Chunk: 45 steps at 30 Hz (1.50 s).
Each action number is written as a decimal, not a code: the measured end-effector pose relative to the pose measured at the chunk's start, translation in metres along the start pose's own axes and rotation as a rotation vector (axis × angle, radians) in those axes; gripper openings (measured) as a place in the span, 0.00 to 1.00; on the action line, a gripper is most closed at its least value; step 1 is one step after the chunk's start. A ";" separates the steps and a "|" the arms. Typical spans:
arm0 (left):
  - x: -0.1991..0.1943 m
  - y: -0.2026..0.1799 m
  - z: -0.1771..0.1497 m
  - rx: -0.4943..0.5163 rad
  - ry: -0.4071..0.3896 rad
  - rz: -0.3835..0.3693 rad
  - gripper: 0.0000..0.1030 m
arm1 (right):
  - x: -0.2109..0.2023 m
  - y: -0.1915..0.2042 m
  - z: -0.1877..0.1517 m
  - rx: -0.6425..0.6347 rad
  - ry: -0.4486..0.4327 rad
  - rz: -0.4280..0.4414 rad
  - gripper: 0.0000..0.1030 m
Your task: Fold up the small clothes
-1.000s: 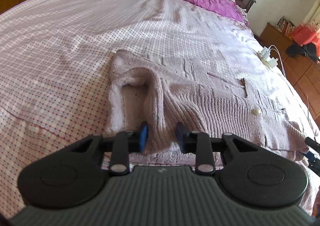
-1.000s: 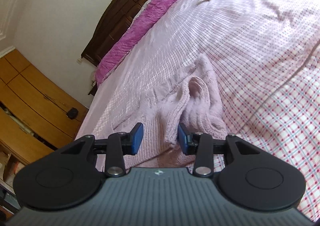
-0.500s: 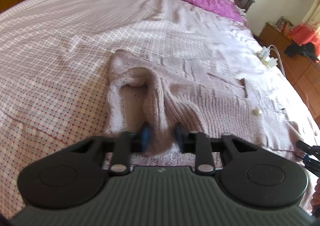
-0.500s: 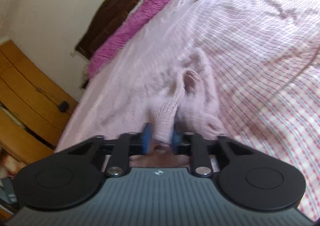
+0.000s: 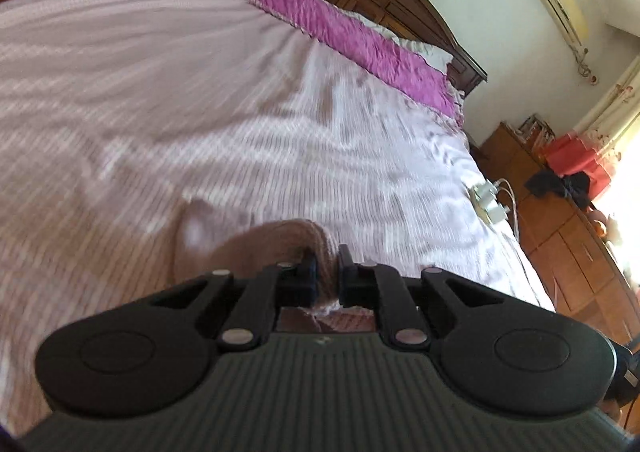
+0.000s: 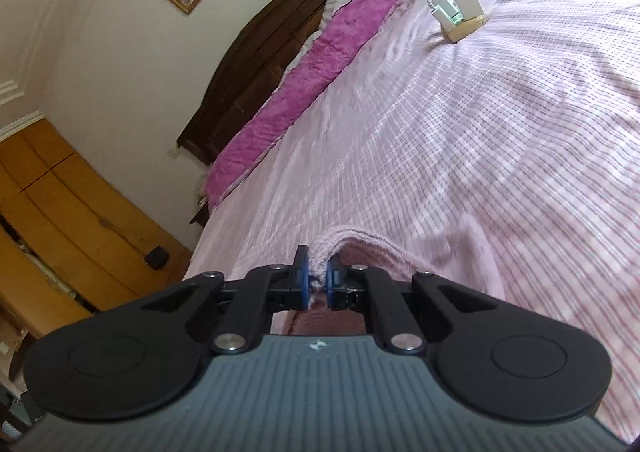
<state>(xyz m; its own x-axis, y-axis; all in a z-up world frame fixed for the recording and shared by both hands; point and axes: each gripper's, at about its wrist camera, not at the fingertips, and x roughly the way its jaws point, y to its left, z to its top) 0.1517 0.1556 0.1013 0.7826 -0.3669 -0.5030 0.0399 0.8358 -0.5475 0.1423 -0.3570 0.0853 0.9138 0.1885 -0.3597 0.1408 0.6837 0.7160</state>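
Left gripper (image 5: 327,270): jaws clamped on a fold of the pink knit sweater (image 5: 276,240). Right gripper (image 6: 318,277): likewise pinched on its edge. Sweater: raised off the checked bedspread (image 6: 500,124), well short of the purple pillow (image 6: 304,92). Fold begun, apparently unfinished. Containers: none visible.

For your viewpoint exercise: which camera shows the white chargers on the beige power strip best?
The right wrist view: the white chargers on the beige power strip appear sharp, cables visible. The left wrist view shows them smaller, at the bed's edge.
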 end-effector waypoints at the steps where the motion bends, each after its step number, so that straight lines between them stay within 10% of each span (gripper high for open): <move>1: 0.006 -0.001 0.006 0.005 -0.004 0.009 0.11 | 0.007 -0.001 0.002 0.002 0.001 -0.011 0.08; 10: 0.069 0.019 0.021 0.015 0.062 0.151 0.14 | 0.068 -0.016 -0.010 -0.039 0.071 -0.247 0.25; 17: 0.054 0.020 0.020 0.079 0.029 0.160 0.41 | 0.048 -0.017 -0.014 -0.045 0.027 -0.166 0.45; 33: 0.024 -0.005 -0.018 0.207 0.047 0.190 0.42 | -0.008 0.019 -0.066 -0.301 0.080 -0.146 0.50; 45: -0.002 -0.014 -0.050 0.257 0.102 0.245 0.42 | -0.044 0.013 -0.076 -0.255 0.052 -0.136 0.59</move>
<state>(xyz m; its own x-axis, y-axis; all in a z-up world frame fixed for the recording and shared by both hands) 0.1184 0.1236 0.0763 0.7226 -0.1710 -0.6698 0.0238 0.9745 -0.2232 0.0753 -0.3025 0.0646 0.8714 0.1140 -0.4772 0.1546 0.8592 0.4877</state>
